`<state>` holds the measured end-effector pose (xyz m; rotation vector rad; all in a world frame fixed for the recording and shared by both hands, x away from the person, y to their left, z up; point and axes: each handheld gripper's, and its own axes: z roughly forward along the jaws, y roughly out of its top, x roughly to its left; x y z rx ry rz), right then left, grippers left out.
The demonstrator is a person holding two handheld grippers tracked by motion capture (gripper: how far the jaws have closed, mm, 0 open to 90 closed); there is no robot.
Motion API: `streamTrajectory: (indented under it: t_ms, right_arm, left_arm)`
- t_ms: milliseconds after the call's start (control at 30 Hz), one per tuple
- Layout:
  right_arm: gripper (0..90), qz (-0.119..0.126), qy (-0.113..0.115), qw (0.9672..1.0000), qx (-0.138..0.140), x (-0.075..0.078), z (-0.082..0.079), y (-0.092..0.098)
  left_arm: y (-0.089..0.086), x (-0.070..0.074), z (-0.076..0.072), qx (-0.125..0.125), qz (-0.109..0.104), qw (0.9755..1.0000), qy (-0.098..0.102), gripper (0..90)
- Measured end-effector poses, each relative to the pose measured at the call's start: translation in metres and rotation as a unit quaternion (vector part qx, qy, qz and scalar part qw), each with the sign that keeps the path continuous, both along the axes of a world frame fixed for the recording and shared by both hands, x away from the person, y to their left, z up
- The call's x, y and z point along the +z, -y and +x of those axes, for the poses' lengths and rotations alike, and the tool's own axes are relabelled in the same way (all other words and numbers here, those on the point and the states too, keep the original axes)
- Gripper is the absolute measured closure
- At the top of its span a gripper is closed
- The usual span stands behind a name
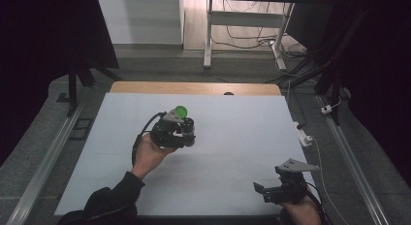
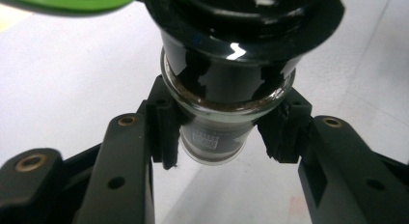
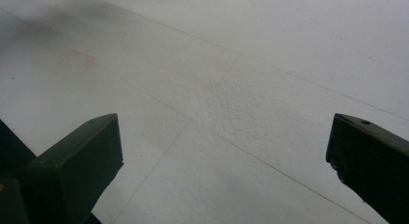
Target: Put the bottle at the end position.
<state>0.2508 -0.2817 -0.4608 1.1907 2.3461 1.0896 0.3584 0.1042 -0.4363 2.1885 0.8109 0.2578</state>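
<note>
White sheet covers the table (image 1: 232,137), bare wood strip at the far edge, dark room around, desk legs and cables on the floor beyond. Left gripper (image 1: 186,133) sits left of centre on the sheet, held from below by the left hand (image 1: 148,154). Its jaws are clamped on a small dark glass bottle (image 2: 219,96), pads (image 2: 164,125) pressed against the narrower glass body on both sides; a black cap and a green flip lid (image 1: 181,110) sit at the top end. Bottle looks lifted or tilted off the sheet, though I can't say for sure. Right gripper (image 1: 271,188) waits near the front right corner, well apart, jaws spread wide over bare sheet, holding nothing. Judgement: pick-up is done; whatever follows, placing or opening the lid, hasn't begun.
</note>
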Motion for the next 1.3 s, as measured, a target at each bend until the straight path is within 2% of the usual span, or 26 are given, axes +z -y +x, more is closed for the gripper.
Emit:
streamTrajectory:
  t_ms: [367, 533, 700, 800, 867, 1200, 1300]
  right_arm:
    - [0.0, 0.002, -0.001, 1.0, 0.0, 0.0, 0.0, 0.001]
    - [0.0, 0.004, -0.001, 1.0, 0.0, 0.0, 0.0, 0.001]
    - [0.0, 0.003, -0.003, 1.0, 0.0, 0.0, 0.0, 0.0]
    - [0.0, 0.003, -0.003, 1.0, 0.0, 0.0, 0.0, 0.001]
    - [0.0, 0.004, -0.003, 1.0, 0.0, 0.0, 0.0, 0.001]
    - [0.0, 0.003, -0.003, 1.0, 0.0, 0.0, 0.0, 0.001]
    - [0.0, 0.003, -0.003, 1.0, 0.0, 0.0, 0.0, 0.001]
  left_arm:
    - [0.007, -0.006, 0.023, 0.006, 0.01, 0.9999, 0.01, 53.6]
    - [0.009, -0.015, 0.032, 0.011, 0.014, 0.9998, 0.008, 53.6]
    - [0.01, -0.02, 0.041, 0.011, 0.009, 0.9999, 0.006, 53.6]
    - [0.011, -0.023, 0.046, 0.013, 0.017, 0.9998, 0.006, 53.6]
    - [0.013, -0.026, 0.049, 0.014, 0.024, 0.9996, 0.008, 53.5]
    - [0.011, -0.04, 0.059, 0.02, 0.021, 0.9996, 0.004, 53.6]
    - [0.013, -0.046, 0.06, 0.016, 0.029, 0.9995, 0.001, 53.6]
